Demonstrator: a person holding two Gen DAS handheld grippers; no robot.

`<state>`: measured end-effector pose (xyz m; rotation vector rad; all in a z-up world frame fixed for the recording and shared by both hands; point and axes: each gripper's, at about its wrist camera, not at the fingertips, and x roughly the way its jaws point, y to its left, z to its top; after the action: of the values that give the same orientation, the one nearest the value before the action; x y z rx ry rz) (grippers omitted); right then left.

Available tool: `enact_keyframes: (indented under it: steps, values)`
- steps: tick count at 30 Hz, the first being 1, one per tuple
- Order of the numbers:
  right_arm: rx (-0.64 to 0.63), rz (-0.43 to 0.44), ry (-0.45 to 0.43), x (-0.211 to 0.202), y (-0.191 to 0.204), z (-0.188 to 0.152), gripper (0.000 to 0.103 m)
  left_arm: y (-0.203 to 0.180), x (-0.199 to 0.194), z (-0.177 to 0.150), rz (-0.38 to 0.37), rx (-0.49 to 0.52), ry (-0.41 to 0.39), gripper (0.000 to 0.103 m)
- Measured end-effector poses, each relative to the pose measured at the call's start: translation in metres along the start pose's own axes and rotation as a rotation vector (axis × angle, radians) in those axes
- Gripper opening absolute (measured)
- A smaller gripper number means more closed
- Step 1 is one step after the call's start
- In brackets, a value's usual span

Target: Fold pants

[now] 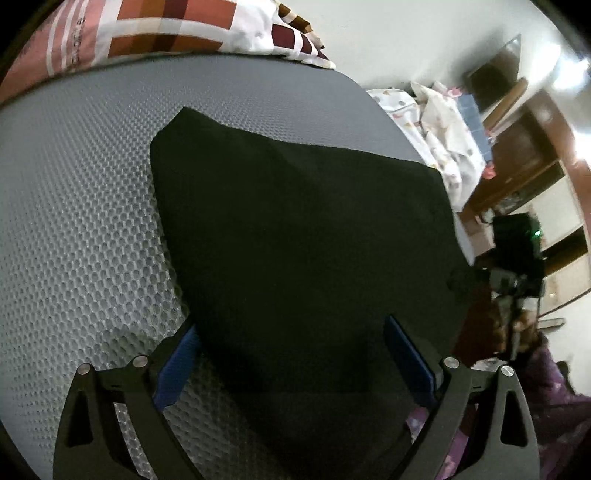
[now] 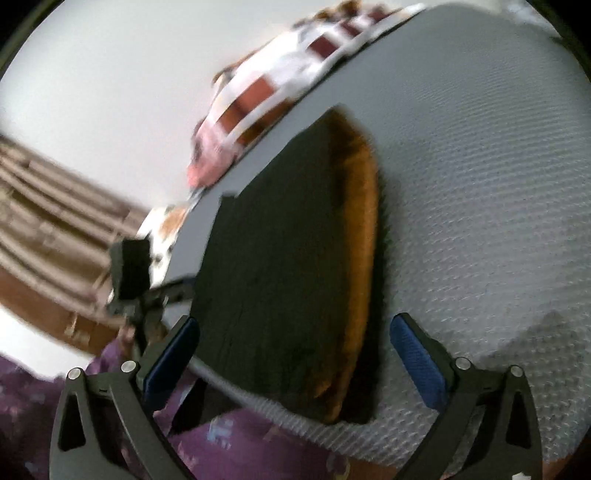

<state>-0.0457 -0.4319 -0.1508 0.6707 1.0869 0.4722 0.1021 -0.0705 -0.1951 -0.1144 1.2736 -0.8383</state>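
Observation:
The black pants (image 1: 295,229) lie folded into a compact slab on the grey mesh mattress (image 1: 74,206). My left gripper (image 1: 291,354) is open above the slab's near edge, with one blue pad on each side of the cloth. In the right wrist view, which is blurred, the pants (image 2: 273,273) show a brown-orange strip along their right edge. My right gripper (image 2: 295,354) is open over their near end and holds nothing. The other gripper (image 2: 131,273) shows at the left, beyond the pants.
A checked red, brown and white blanket (image 1: 166,29) lies at the mattress's far end. A white patterned cloth (image 1: 436,129) and wooden furniture (image 1: 524,177) stand past the right edge. Purple patterned clothing (image 2: 229,446) is near the front edge.

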Motion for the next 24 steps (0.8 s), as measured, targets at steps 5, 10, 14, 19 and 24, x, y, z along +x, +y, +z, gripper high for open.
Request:
enact_keyframes:
  steps: [5, 10, 14, 19, 24]
  values:
    - [0.045, 0.131, 0.097, 0.003, -0.007, 0.011, 0.103, 0.003, -0.005, -0.003, -0.02, 0.026, 0.015, 0.096]
    - [0.196, 0.374, 0.081, -0.003, -0.03, 0.02, 0.103, 0.003, -0.008, -0.005, -0.023, 0.025, 0.01, 0.097]
    - [0.223, 0.453, 0.034, -0.002, -0.031, 0.02, 0.103, 0.003, -0.009, -0.006, -0.03, 0.013, 0.0, 0.098]
    - [0.162, 0.314, 0.064, 0.002, -0.02, 0.022, 0.098, 0.0, -0.009, -0.009, -0.014, 0.023, 0.005, 0.098]
    - [0.129, 0.146, 0.19, 0.017, -0.011, 0.03, 0.102, -0.004, -0.008, -0.009, -0.013, 0.021, -0.003, 0.098]
